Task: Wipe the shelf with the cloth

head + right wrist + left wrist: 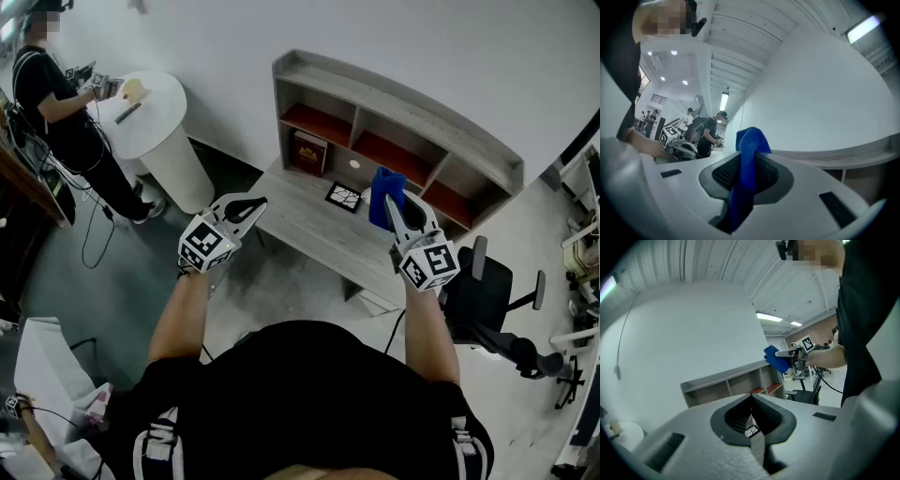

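A grey shelf unit with several open compartments stands at the back of a grey desk. My right gripper is raised in front of the shelf's middle and is shut on a blue cloth. In the right gripper view the cloth sticks up between the jaws of the right gripper. My left gripper hovers over the desk's left end, shut and holding nothing. The left gripper view looks past the left gripper to the shelf and the held cloth.
A red book stands in the lower left compartment. A black-and-white patterned tile lies on the desk. A black office chair is right of the desk. At far left a person stands by a round white table.
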